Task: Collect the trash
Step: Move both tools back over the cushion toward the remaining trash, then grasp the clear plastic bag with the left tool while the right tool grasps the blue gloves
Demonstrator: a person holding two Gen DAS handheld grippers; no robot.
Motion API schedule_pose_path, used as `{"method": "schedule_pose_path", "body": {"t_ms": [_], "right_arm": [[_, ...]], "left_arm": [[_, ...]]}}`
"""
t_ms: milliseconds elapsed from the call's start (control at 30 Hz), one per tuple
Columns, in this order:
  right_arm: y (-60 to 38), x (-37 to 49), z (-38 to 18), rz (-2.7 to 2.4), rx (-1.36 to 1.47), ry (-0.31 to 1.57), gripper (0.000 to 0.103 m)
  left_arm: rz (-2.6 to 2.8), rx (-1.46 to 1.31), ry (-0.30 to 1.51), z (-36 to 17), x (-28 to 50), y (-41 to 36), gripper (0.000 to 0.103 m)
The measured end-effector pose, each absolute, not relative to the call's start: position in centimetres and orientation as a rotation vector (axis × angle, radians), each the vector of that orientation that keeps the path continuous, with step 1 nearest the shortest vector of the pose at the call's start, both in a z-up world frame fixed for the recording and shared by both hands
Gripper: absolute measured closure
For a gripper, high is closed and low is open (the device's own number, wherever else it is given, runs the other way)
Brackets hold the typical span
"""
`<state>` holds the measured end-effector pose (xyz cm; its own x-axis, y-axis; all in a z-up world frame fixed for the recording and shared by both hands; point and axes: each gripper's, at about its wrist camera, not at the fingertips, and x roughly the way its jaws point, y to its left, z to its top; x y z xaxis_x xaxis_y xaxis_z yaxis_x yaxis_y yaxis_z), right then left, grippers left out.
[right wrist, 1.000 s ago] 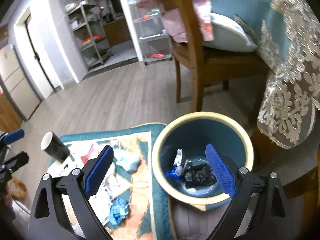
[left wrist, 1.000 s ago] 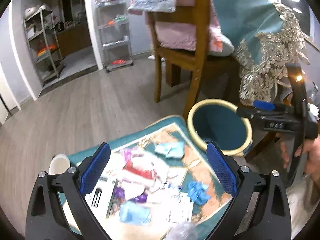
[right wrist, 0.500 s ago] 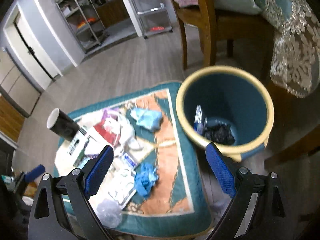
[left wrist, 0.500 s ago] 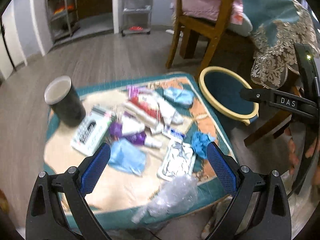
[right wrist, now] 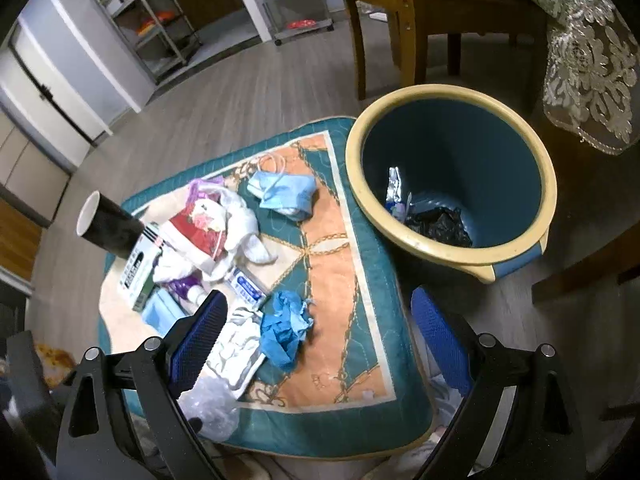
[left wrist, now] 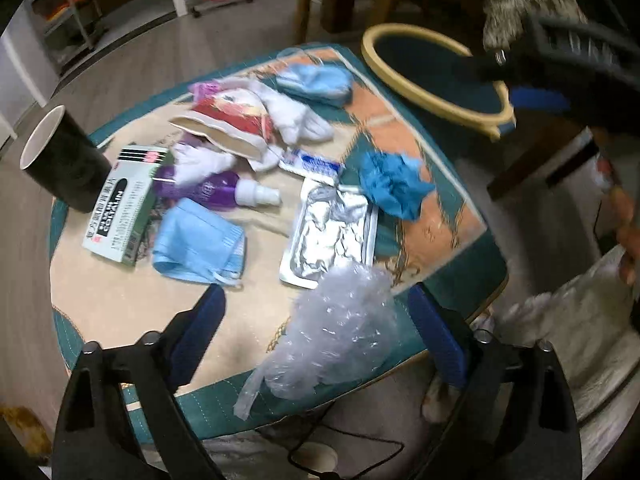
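Trash lies on a teal patterned mat (left wrist: 440, 216): a clear plastic wrap (left wrist: 336, 328), a foil blister pack (left wrist: 332, 232), a crumpled blue glove (left wrist: 392, 188), two blue masks (left wrist: 196, 240), a purple bottle (left wrist: 216, 192), a green-white box (left wrist: 120, 208), a red-white bag (left wrist: 232, 120). My left gripper (left wrist: 320, 332) hangs over the wrap with its jaws closing; the wrap is between the pads, not pressed. My right gripper (right wrist: 320, 340) is open and empty above the glove (right wrist: 284, 328). The teal bin (right wrist: 548, 184), beside the mat (right wrist: 332, 240), holds a black bag and scraps.
A black paper cup (left wrist: 64, 160) stands at the mat's left edge. A wooden chair (right wrist: 384, 20) and a lace tablecloth (right wrist: 588, 60) stand behind the bin. Metal shelves (right wrist: 152, 28) line the far wall. A hand (left wrist: 628, 232) shows at the right.
Both grippers came down and tipped toward the mat. The left one now straddles the clear wrap, jaws slightly narrower. The right view swung from over the bin to the mat's near edge.
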<state>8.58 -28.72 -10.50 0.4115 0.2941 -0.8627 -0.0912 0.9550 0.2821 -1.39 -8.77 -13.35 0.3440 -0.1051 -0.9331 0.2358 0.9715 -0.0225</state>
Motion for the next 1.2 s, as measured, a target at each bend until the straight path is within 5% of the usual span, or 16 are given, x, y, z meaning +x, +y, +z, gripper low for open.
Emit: {"method": "schedule_pose_path", "body": {"t_ms": [100, 233, 267, 433, 667, 833, 1200], "right_arm": [[-28.5, 8.7, -10.8, 0.249, 0.189, 1.133, 0.010], [-27.8, 8.7, -11.4, 0.272, 0.163, 1.148, 0.012], [-27.5, 8.8, -11.5, 0.278, 0.153, 1.154, 0.013], [-26.1, 8.8, -13.1, 0.309, 0.111, 1.211, 0.037], [-23.5, 9.1, -16.4, 0.353, 0.041, 1.302, 0.053], [-22.9, 9.2, -18.2, 0.357, 0.040, 1.354, 0.084], [-24.2, 8.9, -13.4, 0.374, 0.088, 1.195, 0.088]], "left_arm": [[-0.218, 0.140, 1.236, -14.7, -1.0, -9.3, 0.026], [-0.237, 0.142, 1.311, -16.5, -0.6, -9.5, 0.080], [-0.235, 0.136, 1.307, -16.4, -0.6, -9.5, 0.084], [-0.186, 0.089, 1.219, -14.6, 0.1, -8.1, 0.089], [-0.122, 0.025, 1.118, -12.0, 0.8, -6.0, 0.090], [-0.099, -0.009, 1.074, -10.8, 1.1, -4.6, 0.090], [-0.108, -0.010, 0.999, -9.0, 0.7, -4.3, 0.090]]}}
